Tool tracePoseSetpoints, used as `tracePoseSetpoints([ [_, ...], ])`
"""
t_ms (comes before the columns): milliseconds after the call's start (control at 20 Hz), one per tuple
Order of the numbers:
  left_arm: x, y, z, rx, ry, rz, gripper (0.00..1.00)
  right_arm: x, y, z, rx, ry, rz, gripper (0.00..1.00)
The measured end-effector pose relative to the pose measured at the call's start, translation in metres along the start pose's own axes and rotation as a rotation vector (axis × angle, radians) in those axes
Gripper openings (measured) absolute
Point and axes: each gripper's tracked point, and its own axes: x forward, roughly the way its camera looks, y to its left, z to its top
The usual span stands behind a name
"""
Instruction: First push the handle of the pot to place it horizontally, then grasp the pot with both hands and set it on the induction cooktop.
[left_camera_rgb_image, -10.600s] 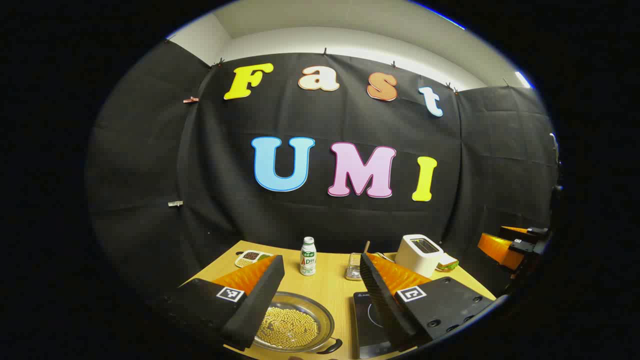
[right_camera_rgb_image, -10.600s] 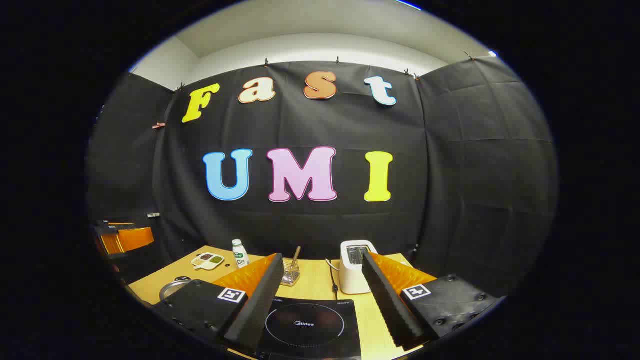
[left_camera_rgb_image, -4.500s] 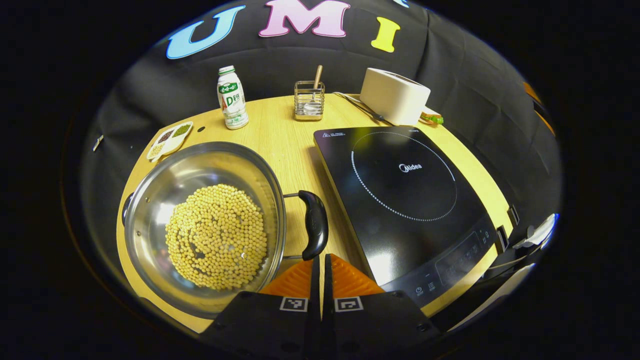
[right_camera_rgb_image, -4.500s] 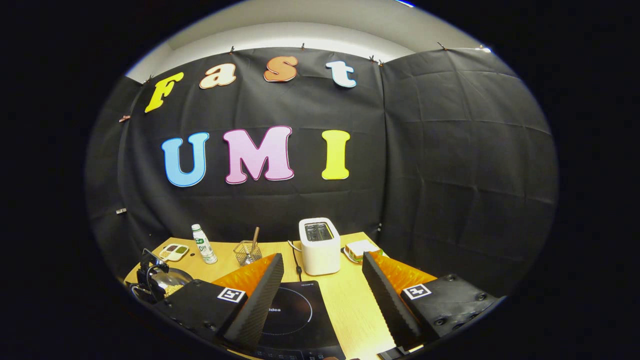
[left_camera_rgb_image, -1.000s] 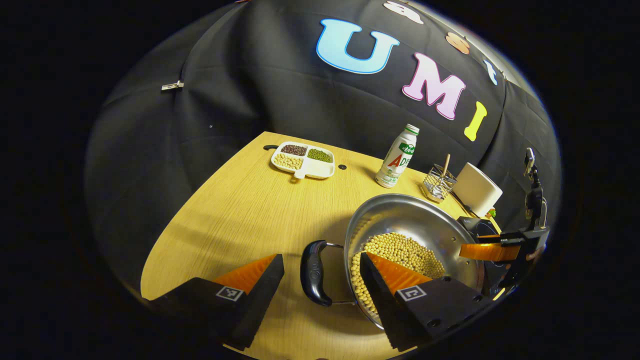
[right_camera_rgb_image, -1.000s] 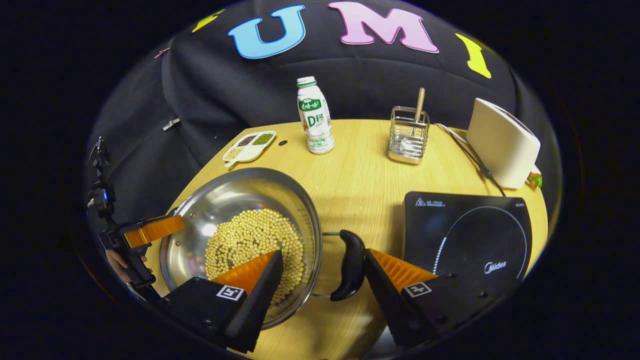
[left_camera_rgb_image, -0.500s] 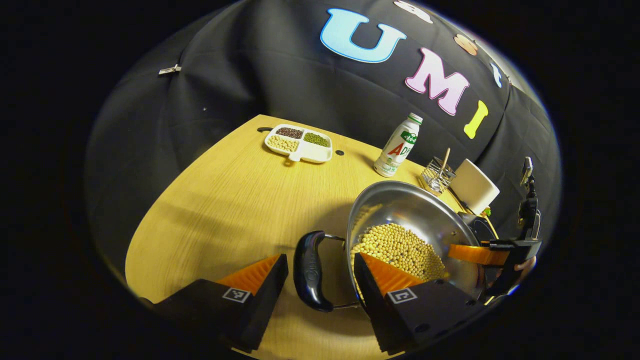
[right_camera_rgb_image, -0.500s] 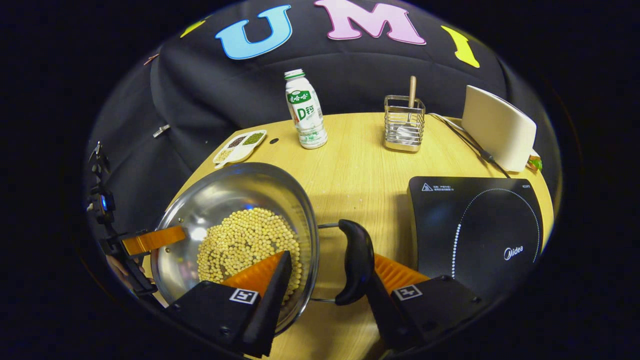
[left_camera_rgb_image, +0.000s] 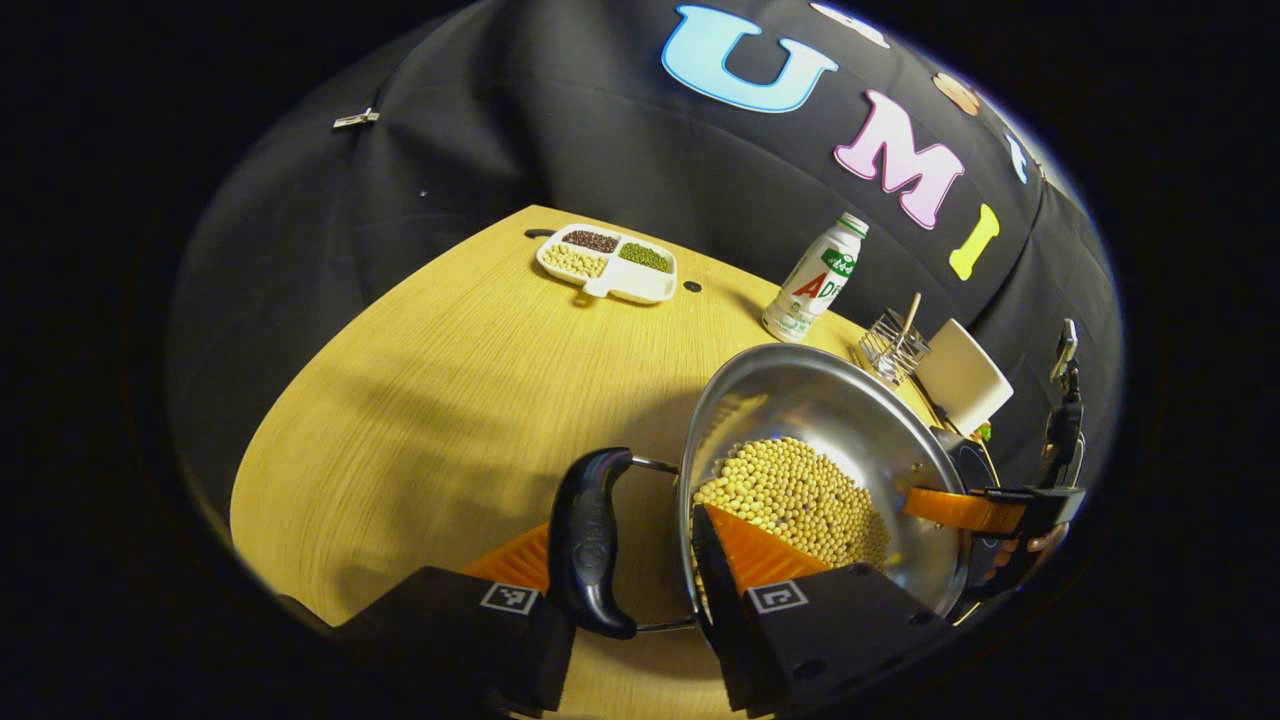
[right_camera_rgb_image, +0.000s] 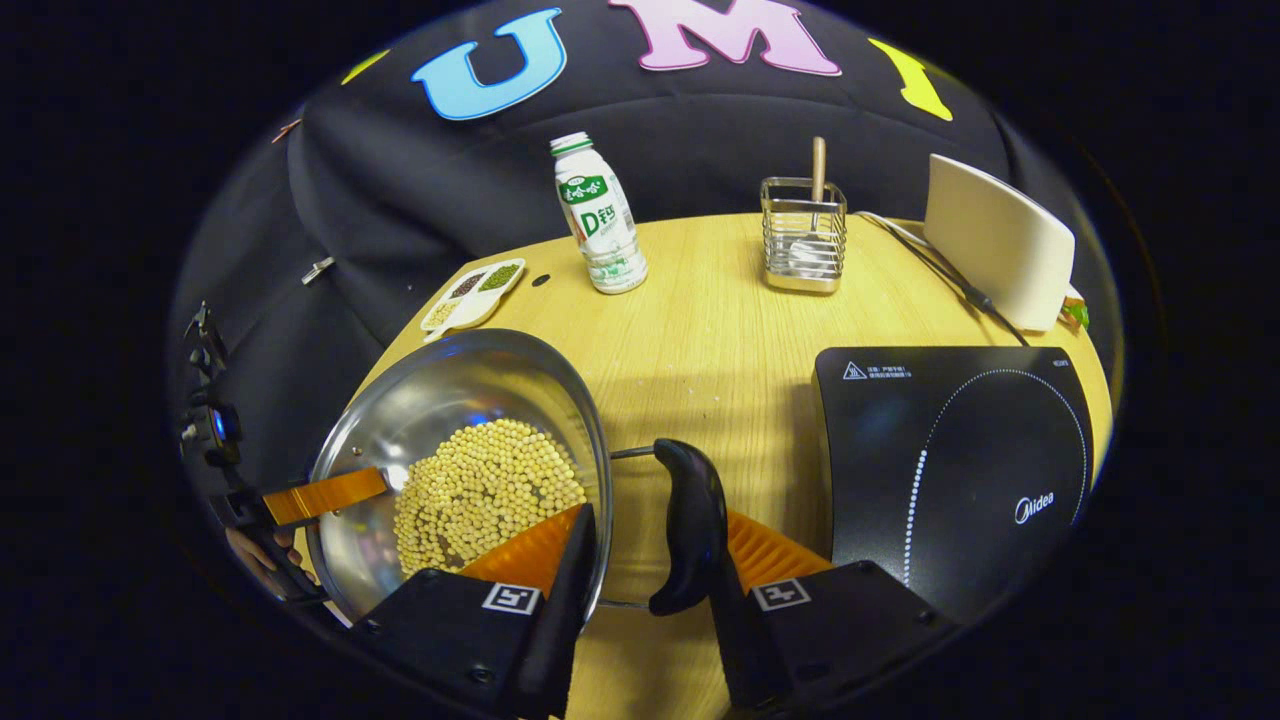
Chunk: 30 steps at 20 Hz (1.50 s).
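- The wide, shallow stainless-steel pot (right_camera_rgb_image: 455, 440), holding a bed of pale yellow soybeans (right_camera_rgb_image: 480, 492), sits on the light wooden table (right_camera_rgb_image: 720, 330), at about 9 o'clock from the black glass induction cooktop (right_camera_rgb_image: 950, 450) and apart from it.
- In the right gripper view, the right gripper (right_camera_rgb_image: 650, 560) straddles the pot's black curved right handle (right_camera_rgb_image: 685, 540). One finger lies inside the rim over the beans, the other outside the handle. The jaws are narrowed but appear not yet clamped.
- In the left gripper view, the left gripper (left_camera_rgb_image: 625, 560) brackets the black curved left handle (left_camera_rgb_image: 590, 540) the same way, half closed. Whether both fingers press cannot be told.
- Each handle's long axis runs roughly 12 to 6 o'clock between its gripper's fingers, across the closing direction.
- The handles sit on opposite sides, so each gripper has its own handle. The right one is nearer the cooktop.
- Judged from this, the coming move is closing both, then lifting and carrying the pot toward 3 o'clock.
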Motion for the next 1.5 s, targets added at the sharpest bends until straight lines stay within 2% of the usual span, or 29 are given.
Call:
tracePoseSetpoints([
  [200,-0.003,0.000,-0.003,-0.011,0.008,0.017,0.58,-0.003,0.002,-0.003,0.008,0.021,0.003,0.50],
  [350,-0.005,-0.003,-0.007,-0.010,0.024,0.028,0.56,-0.010,0.001,-0.008,-0.007,0.043,-0.007,0.50],
  [400,-0.012,-0.006,-0.007,-0.010,0.020,0.031,0.54,-0.014,0.001,-0.008,-0.003,0.046,-0.005,0.54],
  [550,-0.032,-0.018,-0.002,0.008,0.008,0.044,0.55,-0.034,-0.002,-0.004,-0.007,0.055,0.001,0.54],
  [600,-0.036,-0.024,0.000,0.007,0.006,0.045,0.58,-0.043,-0.003,0.001,-0.005,0.050,0.003,0.54],
  [750,-0.051,-0.047,0.003,0.000,0.004,0.039,0.56,-0.069,-0.012,0.015,-0.017,0.037,0.003,0.54],
  [850,-0.060,-0.067,0.002,-0.007,0.004,0.032,0.56,-0.088,-0.022,0.023,-0.022,0.027,0.003,0.54],
  [900,-0.064,-0.077,0.001,-0.007,0.005,0.028,0.56,-0.097,-0.028,0.026,-0.022,0.025,0.002,0.50],
  [950,-0.068,-0.087,0.001,-0.005,0.006,0.024,0.56,-0.104,-0.034,0.029,-0.021,0.018,0.000,0.50],
  [1000,-0.069,-0.097,0.000,-0.002,0.007,0.022,0.56,-0.112,-0.041,0.032,-0.020,0.015,-0.002,0.54],
  [1300,-0.076,-0.160,-0.001,0.025,0.002,-0.010,0.56,-0.153,-0.090,0.042,0.009,-0.010,-0.016,0.54],
  [1350,-0.074,-0.170,0.000,0.032,0.001,-0.016,0.56,-0.159,-0.098,0.044,0.014,-0.019,-0.020,0.50],
  [1400,-0.073,-0.180,-0.001,0.040,0.003,-0.021,0.56,-0.165,-0.108,0.047,0.018,-0.026,-0.025,0.54],
  [1500,-0.071,-0.200,0.000,0.054,0.002,-0.031,0.56,-0.174,-0.125,0.050,0.033,-0.037,-0.032,0.54],
])
